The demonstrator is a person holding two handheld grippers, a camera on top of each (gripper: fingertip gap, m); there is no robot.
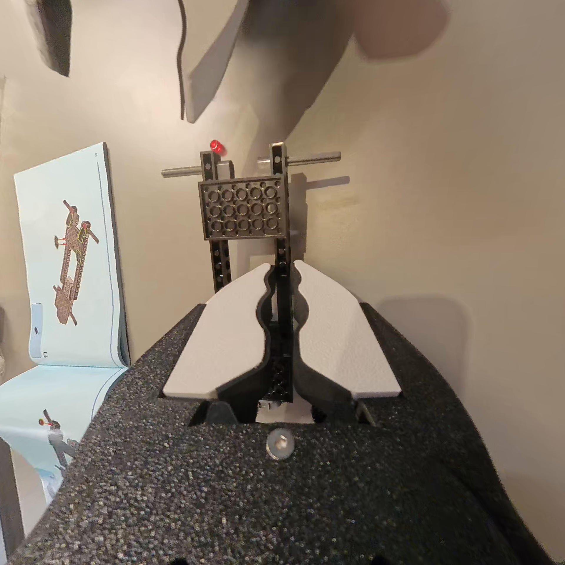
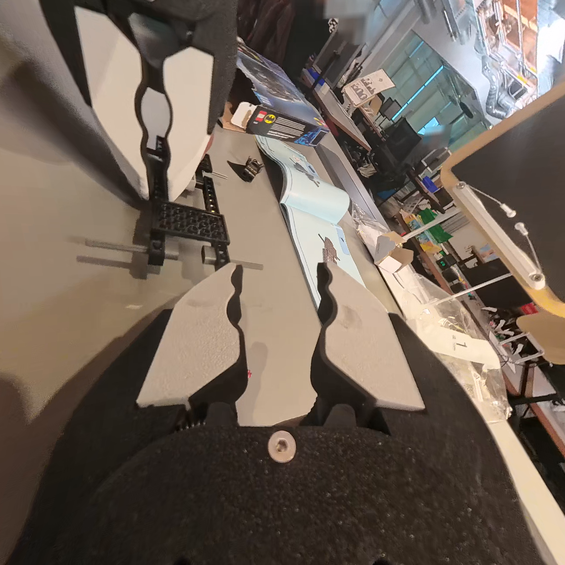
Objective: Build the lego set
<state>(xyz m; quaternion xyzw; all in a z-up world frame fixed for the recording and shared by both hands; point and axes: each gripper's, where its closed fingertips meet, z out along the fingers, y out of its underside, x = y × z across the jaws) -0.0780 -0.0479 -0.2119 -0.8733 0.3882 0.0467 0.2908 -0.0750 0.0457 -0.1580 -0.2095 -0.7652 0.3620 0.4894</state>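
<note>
- The left gripper (image 1: pixel 282 269) is clamped on the right-hand black beam (image 1: pixel 282 293) of a black brick frame (image 1: pixel 243 211), its 2 white fingers (image 1: pixel 232 324) pressed against the beam's sides
- The frame lies on the beige table (image 1: pixel 428 214): 2 long holed beams joined by a studded black plate, with grey axles (image 1: pixel 312 159) poking out at the far end and a small red stud (image 1: pixel 217 146) by the left beam's tip
- The right gripper (image 2: pixel 279 269) is spread wide with nothing between its fingers; it hovers above the table, its left fingertip just beside an axle end of the frame (image 2: pixel 189 223)
- An open pale-blue instruction booklet (image 1: pixel 67 244) lies to the left of the frame
- In the right wrist view a dark printed box (image 2: pixel 287 125) and a small black brick piece (image 2: pixel 249 168) sit farther along the table, with clear plastic bags (image 2: pixel 434 305) near the table's edge
</note>
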